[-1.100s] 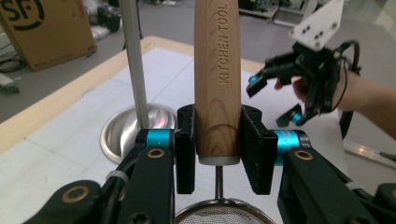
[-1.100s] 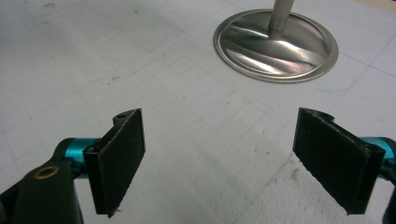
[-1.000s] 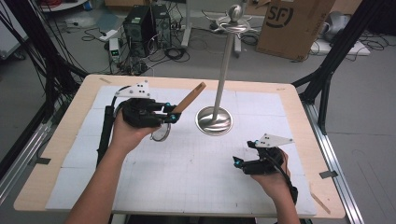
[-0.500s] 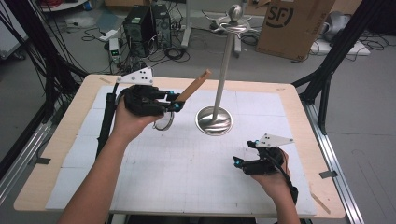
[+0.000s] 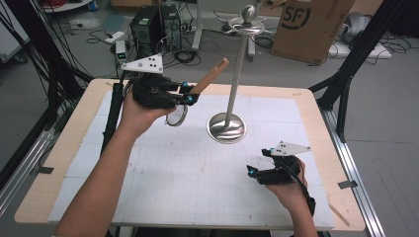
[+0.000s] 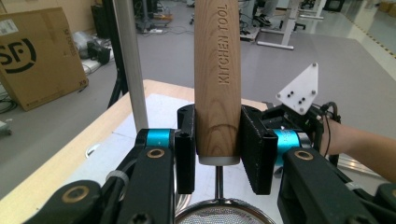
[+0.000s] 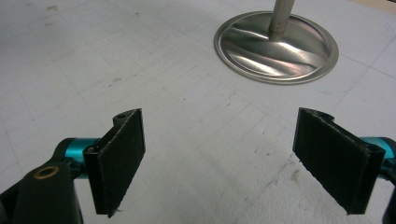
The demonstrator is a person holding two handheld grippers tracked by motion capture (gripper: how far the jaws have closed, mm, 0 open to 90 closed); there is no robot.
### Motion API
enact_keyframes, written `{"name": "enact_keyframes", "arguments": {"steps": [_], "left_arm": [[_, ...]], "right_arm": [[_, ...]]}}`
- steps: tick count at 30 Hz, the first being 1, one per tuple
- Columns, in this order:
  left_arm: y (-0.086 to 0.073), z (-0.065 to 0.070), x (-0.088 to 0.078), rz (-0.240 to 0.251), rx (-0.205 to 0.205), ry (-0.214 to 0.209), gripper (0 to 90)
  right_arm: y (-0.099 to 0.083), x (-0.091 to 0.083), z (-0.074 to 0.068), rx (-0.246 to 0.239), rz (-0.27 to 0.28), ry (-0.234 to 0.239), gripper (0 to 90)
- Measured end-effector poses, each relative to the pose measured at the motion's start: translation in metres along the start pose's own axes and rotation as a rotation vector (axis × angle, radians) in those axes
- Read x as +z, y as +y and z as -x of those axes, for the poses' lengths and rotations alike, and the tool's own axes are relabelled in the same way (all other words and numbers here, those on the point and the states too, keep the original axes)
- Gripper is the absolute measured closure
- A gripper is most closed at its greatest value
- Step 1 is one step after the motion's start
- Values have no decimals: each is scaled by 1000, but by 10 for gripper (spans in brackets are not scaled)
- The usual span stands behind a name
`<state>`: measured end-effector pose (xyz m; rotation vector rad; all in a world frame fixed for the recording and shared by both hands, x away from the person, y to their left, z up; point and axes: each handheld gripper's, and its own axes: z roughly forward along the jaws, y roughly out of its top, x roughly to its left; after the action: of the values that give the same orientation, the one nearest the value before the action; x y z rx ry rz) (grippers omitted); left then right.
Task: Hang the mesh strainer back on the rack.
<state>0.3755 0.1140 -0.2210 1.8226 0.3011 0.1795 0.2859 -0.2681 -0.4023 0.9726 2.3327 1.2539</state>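
Note:
My left gripper (image 5: 190, 94) is lifted above the table's back left and is shut on the wooden handle (image 5: 210, 75) of a small strainer. The handle slants up and right toward the steel stand's pole (image 5: 236, 64). The strainer's wire ring (image 5: 177, 116) hangs below the jaws. In the left gripper view the pads squeeze the handle (image 6: 217, 79), stamped KITCHEN TOOL, with the mesh bowl (image 6: 219, 217) beneath and the pole (image 6: 130, 60) at left. My right gripper (image 5: 252, 172) rests low at the front right, open, with nothing between its jaws (image 7: 233, 158). The stand's round base (image 7: 275, 46) lies ahead of it.
The stand's base (image 5: 226, 127) sits at the middle of the white gridded mat (image 5: 163, 173). Its top carries a knob and hooks (image 5: 249, 22). A cardboard box (image 5: 311, 27) and a computer tower (image 5: 148, 24) stand on the floor beyond the table's far edge.
My left hand has risen with the strainer, so the handle's tip sits higher beside the pole. The right hand has stayed in place.

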Motion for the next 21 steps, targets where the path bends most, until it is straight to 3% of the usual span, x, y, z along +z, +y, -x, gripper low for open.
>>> {"name": "enact_keyframes", "arguments": {"steps": [11,21], "left_arm": [[24,-14,-5,17,18,44,691],[41,-26,-4,1,21,79,690]], "right_arm": [[0,0,0,-1,1,1,159],[0,0,0,4,-2,4,159]]}}
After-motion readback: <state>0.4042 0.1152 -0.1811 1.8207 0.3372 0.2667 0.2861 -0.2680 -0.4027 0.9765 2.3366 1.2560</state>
